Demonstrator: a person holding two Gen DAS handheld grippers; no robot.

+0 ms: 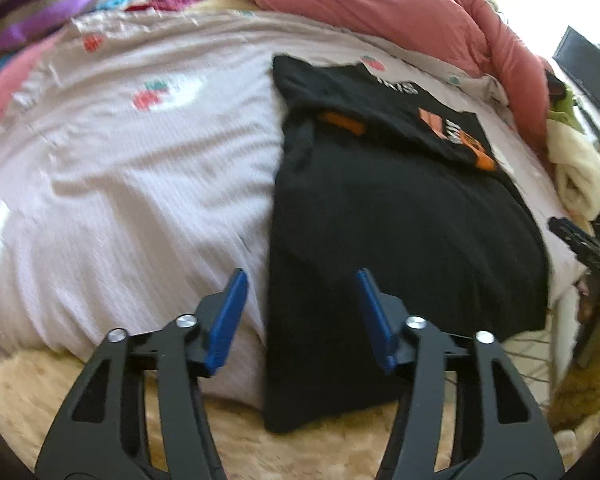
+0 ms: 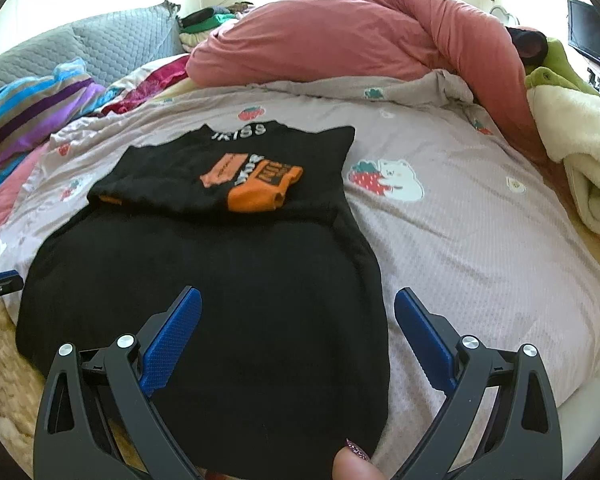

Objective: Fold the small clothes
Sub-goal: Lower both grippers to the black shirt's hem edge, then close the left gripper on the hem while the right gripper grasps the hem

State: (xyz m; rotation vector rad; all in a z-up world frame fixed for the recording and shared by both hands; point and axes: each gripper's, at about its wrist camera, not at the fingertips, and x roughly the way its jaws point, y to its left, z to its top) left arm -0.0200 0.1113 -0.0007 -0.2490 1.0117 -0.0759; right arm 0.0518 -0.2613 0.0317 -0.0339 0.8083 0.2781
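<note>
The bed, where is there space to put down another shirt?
There is bare strawberry sheet between the black shirt and the cream blanket. More sheet lies on the shirt's other side, toward the striped cushion. The head of the bed is crowded by the pink duvet.

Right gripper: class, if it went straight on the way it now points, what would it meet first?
Most likely the black garment spread on the bedsheet. The right gripper points down at its plain lower part, jaws open with nothing between them. How far above the cloth it hovers is unclear.
</note>
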